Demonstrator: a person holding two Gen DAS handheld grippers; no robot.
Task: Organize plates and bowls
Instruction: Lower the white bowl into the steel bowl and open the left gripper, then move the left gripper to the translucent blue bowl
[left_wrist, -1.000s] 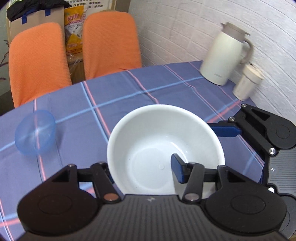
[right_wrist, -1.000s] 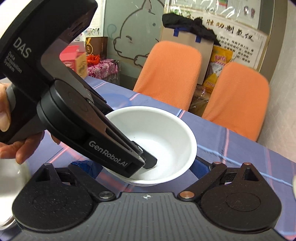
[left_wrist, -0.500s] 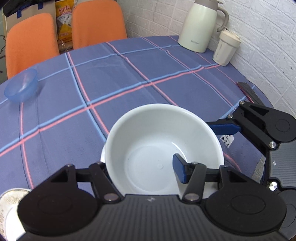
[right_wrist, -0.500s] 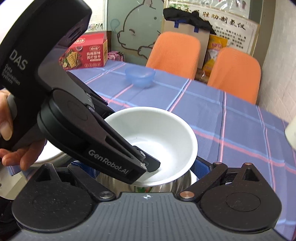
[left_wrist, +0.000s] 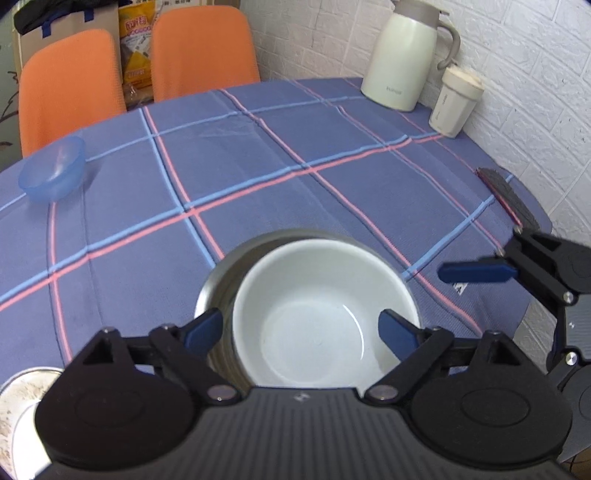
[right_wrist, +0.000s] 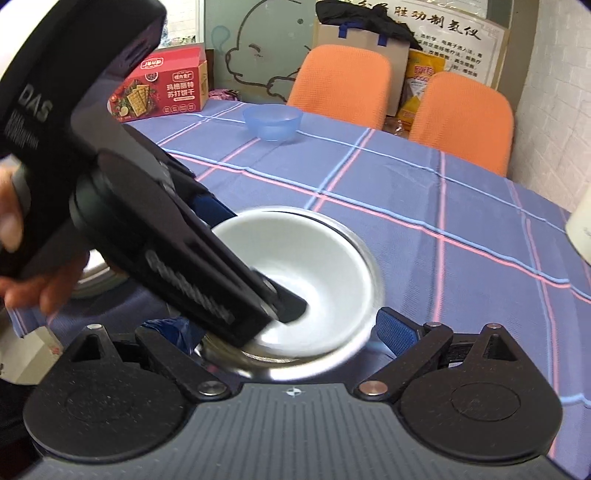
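A white bowl (left_wrist: 317, 314) sits nested inside a steel bowl (left_wrist: 236, 258) on the blue plaid tablecloth. My left gripper (left_wrist: 299, 332) is open; its blue fingers straddle the white bowl, one outside the rim and one inside, apart from it. In the right wrist view the left gripper's finger dips into the white bowl (right_wrist: 325, 266), which sits in the steel bowl (right_wrist: 365, 258). My right gripper (right_wrist: 288, 328) is open, its fingers on either side of the steel bowl's near rim. A blue plastic bowl (left_wrist: 51, 173) stands far left, also in the right wrist view (right_wrist: 273, 120).
A cream thermos jug (left_wrist: 402, 55) and a lidded cup (left_wrist: 456, 101) stand by the brick wall. A steel dish (left_wrist: 18, 406) lies at the near left. A red cracker box (right_wrist: 162, 86) and two orange chairs (left_wrist: 203, 48) are at the far side.
The white bowl was carried down and set into the steel bowl. My left gripper, shut on its rim before, has opened. The right gripper stays beside the bowls.
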